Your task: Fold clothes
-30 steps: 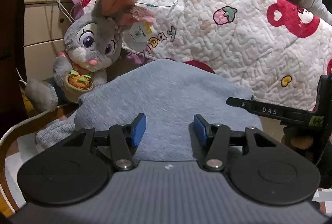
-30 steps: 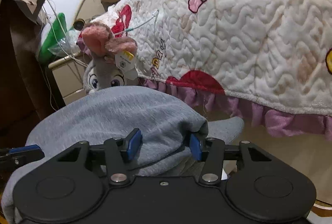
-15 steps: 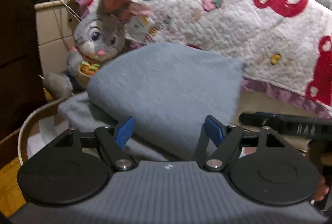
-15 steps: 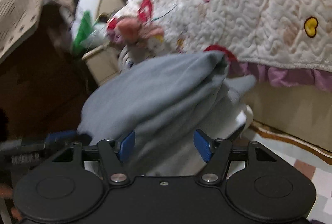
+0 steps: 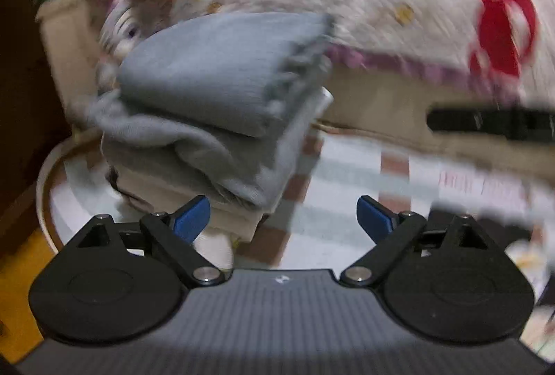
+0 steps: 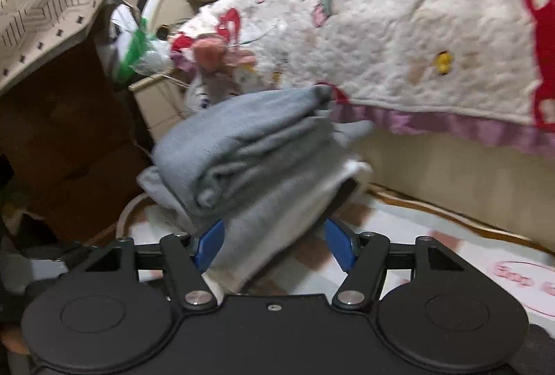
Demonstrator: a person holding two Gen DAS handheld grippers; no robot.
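A folded grey garment [image 5: 215, 76] lies on top of a stack of folded clothes, with grey and cream pieces [image 5: 194, 201] under it; it also shows in the right wrist view [image 6: 249, 135]. My left gripper [image 5: 284, 219] is open and empty, drawn back from the stack, which sits ahead to its left. My right gripper [image 6: 275, 246] is open and empty, its jaws on either side of the stack's lower front corner without holding it. The right gripper's black body [image 5: 492, 121] shows at the right of the left wrist view.
The stack sits on a checked mat [image 5: 347, 173] with a curved white rim [image 5: 45, 187]. A strawberry-print quilt [image 6: 399, 45] hangs over the bed behind. A grey plush rabbit [image 6: 215, 76] and a cream drawer unit [image 6: 156, 104] stand behind the stack. Brown furniture [image 6: 62, 139] is on the left.
Both grippers have opened wider and pulled back from the grey garment, which now rests folded on the stack. The views are blurred by motion.
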